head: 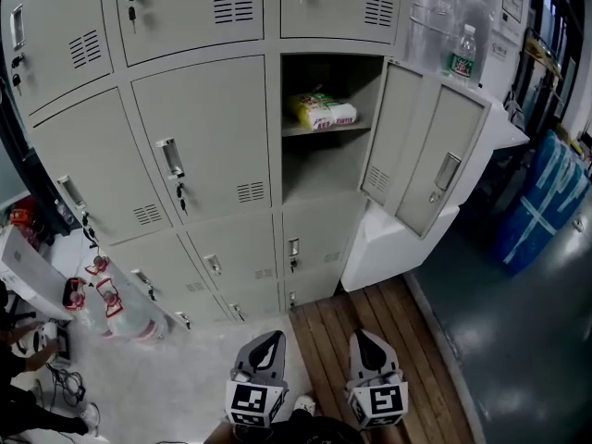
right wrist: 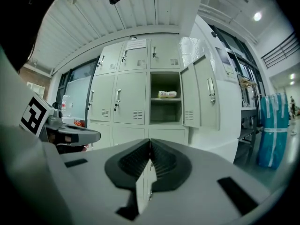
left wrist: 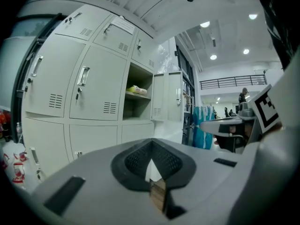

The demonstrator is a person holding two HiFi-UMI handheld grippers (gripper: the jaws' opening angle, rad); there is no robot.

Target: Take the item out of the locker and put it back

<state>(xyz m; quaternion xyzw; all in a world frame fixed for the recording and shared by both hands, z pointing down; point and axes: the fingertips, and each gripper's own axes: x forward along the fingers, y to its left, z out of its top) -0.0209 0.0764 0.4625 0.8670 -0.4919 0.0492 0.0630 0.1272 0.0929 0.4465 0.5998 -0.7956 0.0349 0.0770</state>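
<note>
A yellow-and-white packet (head: 323,111) lies on the shelf of the one locker (head: 319,72) whose door (head: 421,151) stands swung out to the right. It shows small in the left gripper view as the packet (left wrist: 137,90) and in the right gripper view as the packet (right wrist: 167,94). Both grippers hang low at the bottom of the head view, far short of the lockers. My left gripper (head: 266,340) is shut and holds nothing. My right gripper (head: 365,338) is shut too, with nothing between its pads.
Grey locker doors (head: 208,141) with handles fill the wall left of the open one. Water bottles (head: 109,305) with red labels lie on the floor at left. A blue wrapped bundle (head: 546,197) stands at right. A wooden strip (head: 370,317) runs under the grippers.
</note>
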